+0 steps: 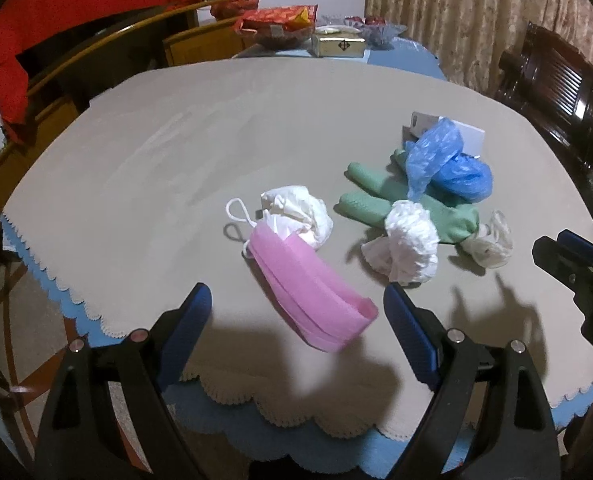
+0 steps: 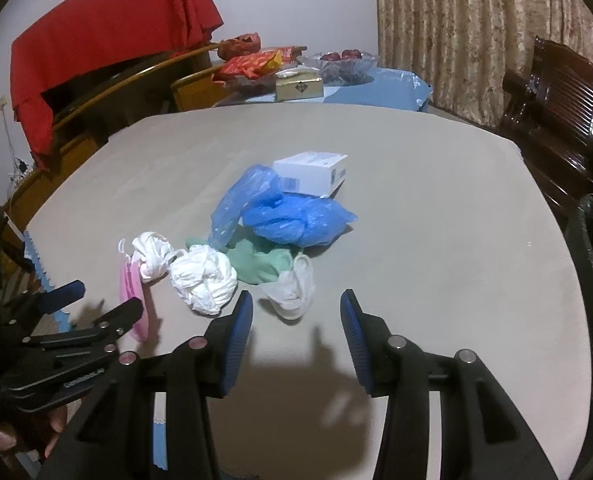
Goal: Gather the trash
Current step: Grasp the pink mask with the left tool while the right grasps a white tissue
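Left tool above pink mask

Each gripper is a black plastic frame with two long angled arms that end in blue ribbed pads. Round silver pins sit at the arm joints, with triangular cut-outs in the arms below them. The left gripper, seen from the side, shows small screws along its black links.

1. No wording can be read anywhere.
2. A dark, illegible emblem is borne by the gold box, far beyond the claw.
3. Print on the white box is blurred.
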A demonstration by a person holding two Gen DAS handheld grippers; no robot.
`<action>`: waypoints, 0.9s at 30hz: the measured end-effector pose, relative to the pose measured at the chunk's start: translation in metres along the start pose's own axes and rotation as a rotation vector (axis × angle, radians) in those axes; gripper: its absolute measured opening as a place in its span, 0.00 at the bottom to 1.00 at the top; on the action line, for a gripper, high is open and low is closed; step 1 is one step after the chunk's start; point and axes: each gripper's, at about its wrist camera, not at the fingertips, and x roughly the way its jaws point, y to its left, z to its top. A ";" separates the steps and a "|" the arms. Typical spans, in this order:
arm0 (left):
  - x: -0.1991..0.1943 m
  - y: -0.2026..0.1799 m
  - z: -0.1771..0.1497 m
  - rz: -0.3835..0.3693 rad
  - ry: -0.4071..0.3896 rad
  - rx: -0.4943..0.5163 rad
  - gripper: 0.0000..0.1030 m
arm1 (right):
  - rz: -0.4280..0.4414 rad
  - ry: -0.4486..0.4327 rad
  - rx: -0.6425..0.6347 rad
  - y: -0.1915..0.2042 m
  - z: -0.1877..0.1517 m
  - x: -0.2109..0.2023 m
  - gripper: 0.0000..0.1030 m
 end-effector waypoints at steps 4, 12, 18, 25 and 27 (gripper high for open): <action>0.010 0.001 0.001 -0.009 0.014 0.025 0.81 | 0.008 0.004 -0.008 0.012 0.001 0.004 0.44; 0.021 0.015 0.003 -0.082 0.036 0.033 0.49 | 0.025 0.019 -0.037 0.041 0.002 0.017 0.44; 0.026 0.024 0.000 -0.109 0.039 0.047 0.08 | 0.032 0.030 -0.043 0.057 0.007 0.029 0.44; 0.020 0.041 0.001 -0.090 0.003 0.040 0.04 | 0.039 0.040 -0.068 0.076 0.010 0.041 0.44; 0.018 0.046 0.003 -0.085 -0.008 0.037 0.04 | 0.040 0.042 -0.072 0.079 0.010 0.044 0.44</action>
